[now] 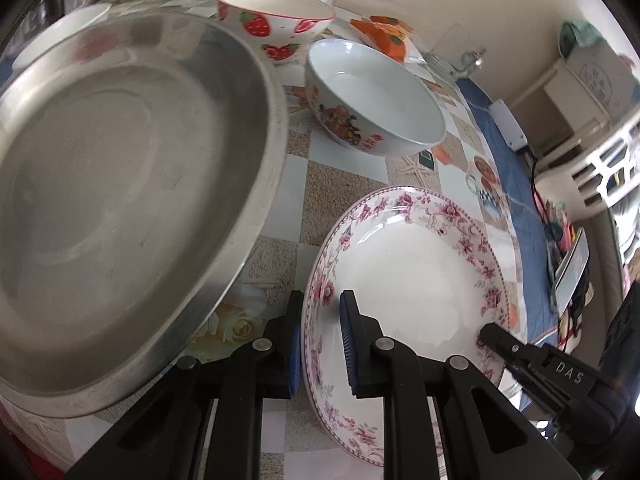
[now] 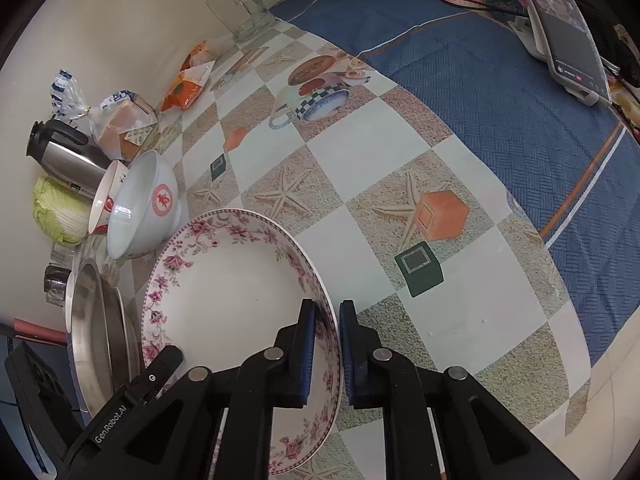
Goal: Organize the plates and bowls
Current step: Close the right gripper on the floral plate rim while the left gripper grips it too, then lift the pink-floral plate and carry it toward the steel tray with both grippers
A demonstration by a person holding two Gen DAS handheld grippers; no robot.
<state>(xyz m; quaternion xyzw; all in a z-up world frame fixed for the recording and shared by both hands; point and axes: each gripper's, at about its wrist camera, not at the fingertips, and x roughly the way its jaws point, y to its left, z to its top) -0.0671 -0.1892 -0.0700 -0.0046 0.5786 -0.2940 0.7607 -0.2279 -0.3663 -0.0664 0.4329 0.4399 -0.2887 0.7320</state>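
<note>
Your left tool is clamped narrow on the near-left rim of the floral plate, one blue pad outside the rim and the other on the plate's inner face. Your right tool grips the opposite rim of the same floral plate in the same way, with the rim pinched between its blue pads; its black tip shows at the plate's right edge in the left wrist view. So both tools hold the one plate, which sits low over the patterned surface; you cannot tell from either view whether its base rests on the surface or is lifted clear. Just left of the plate lies a wide steel pan, with its rim near the plate's edge. Beyond the plate stands a white bowl with a red and orange print, and behind that a strawberry bowl; in the right wrist view the two look touching. Further back along the wall are a cabbage, a steel kettle, wrapped bread, an orange packet and a glass mug. To the right a blue cloth covers the surface, with a phone propped at its far side.
</note>
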